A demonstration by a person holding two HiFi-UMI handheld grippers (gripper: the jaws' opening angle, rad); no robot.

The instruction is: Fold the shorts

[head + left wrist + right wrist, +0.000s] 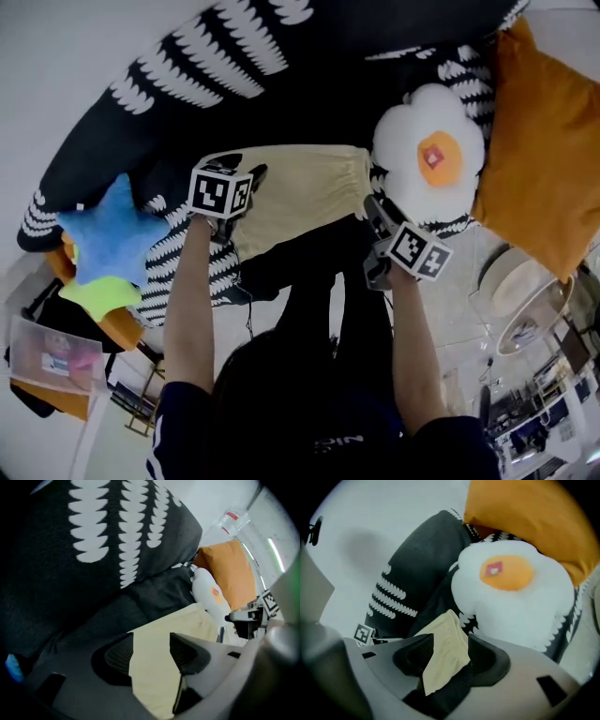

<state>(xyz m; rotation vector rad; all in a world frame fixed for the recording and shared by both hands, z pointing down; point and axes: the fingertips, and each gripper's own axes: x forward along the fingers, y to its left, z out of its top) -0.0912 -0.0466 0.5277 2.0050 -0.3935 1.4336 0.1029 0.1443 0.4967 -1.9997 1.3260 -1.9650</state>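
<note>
The cream shorts [291, 192] lie folded across a dark sofa cover [309, 94], waistband end to the right. My left gripper [248, 187] hovers over their left end. In the left gripper view its jaws [152, 651] stand apart, the flat cream cloth [157, 677] showing through the gap, and the pads do not press on it. My right gripper [375, 214] is at the right end, beside the egg pillow. In the right gripper view a bunched corner of the shorts [445, 653] fills the gap between the jaws [451, 651], raised off the cover.
A white fried-egg pillow [429, 155] lies just right of the shorts, an orange cushion [539, 159] beyond it. A blue star cushion [112, 234] sits at the left. The black, white-patterned cover [234, 56] rises behind. The person's dark legs are below the shorts' near edge.
</note>
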